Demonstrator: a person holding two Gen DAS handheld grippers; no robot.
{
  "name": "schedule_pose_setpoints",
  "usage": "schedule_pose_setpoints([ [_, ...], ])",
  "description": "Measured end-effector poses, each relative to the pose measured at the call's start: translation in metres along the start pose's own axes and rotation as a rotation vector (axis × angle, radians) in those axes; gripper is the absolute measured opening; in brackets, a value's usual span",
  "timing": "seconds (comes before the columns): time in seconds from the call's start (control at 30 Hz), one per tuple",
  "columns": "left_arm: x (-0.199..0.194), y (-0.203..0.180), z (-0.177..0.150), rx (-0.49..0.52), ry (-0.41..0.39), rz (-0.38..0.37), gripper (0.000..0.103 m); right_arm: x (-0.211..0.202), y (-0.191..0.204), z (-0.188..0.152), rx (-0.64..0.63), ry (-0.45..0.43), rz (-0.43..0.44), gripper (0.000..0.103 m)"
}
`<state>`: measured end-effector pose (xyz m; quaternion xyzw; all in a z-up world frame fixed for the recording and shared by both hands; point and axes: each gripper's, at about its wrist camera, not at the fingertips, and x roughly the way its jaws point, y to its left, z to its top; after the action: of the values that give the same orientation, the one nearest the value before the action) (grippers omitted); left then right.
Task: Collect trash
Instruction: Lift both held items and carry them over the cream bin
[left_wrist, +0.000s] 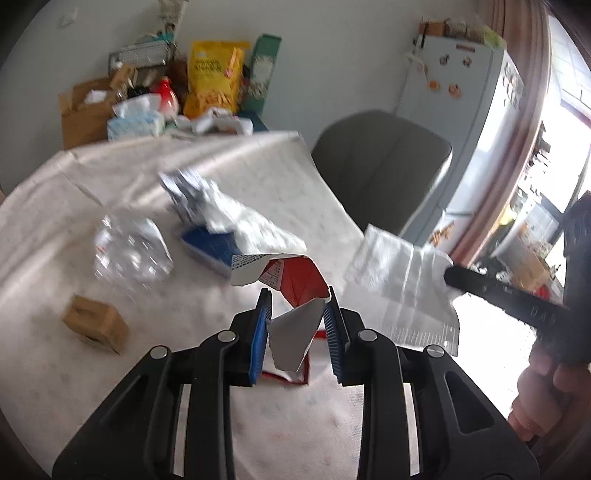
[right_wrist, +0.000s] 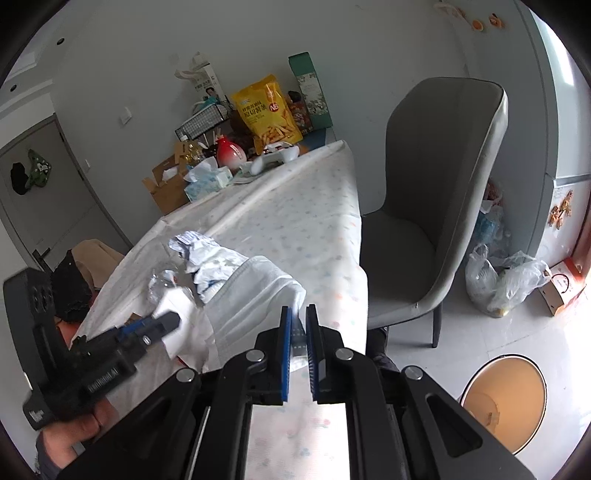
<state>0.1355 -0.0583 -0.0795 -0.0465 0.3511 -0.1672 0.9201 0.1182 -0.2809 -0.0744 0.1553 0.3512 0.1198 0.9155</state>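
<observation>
Left gripper (left_wrist: 297, 295): jaws partly closed on a torn red-and-white carton (left_wrist: 295, 295), pads pressing its folded flap. Only a crumpled edge is pinched.
Right gripper (right_wrist: 299, 314): jaws nearly together, clamped on the corner of a white face mask (right_wrist: 251, 291), which hangs limp toward the counter (right_wrist: 314, 206).
Trash left on counter: crumpled clear plastic (left_wrist: 129, 251), a blue-and-white wrapper heap (left_wrist: 214, 218) and a small brown cardboard box (left_wrist: 96, 323), all well apart from my left gripper.
Bin: an open round bin (right_wrist: 504, 402) stands on the floor to my right, below the counter edge, near the grey chair (right_wrist: 436, 192).
Risk, carton: I judge the grip shallow; the flap could tear or slide out in transit and drop short of the bin.
Risk, mask: a light, floppy load; it may snag on the counter edge or chair, or cling to the pads on release.
Risk, collision: both grippers sit close together; crossing paths could knock either load loose.
</observation>
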Motion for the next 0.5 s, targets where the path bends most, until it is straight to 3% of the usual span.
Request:
schedule_pose_setpoints([
  [0.5, 0.019, -0.008, -0.021, 0.009, 0.087, -0.037, 0.025, 0.001, -0.023, -0.001, 0.038, -0.02, -0.058, 0.009],
])
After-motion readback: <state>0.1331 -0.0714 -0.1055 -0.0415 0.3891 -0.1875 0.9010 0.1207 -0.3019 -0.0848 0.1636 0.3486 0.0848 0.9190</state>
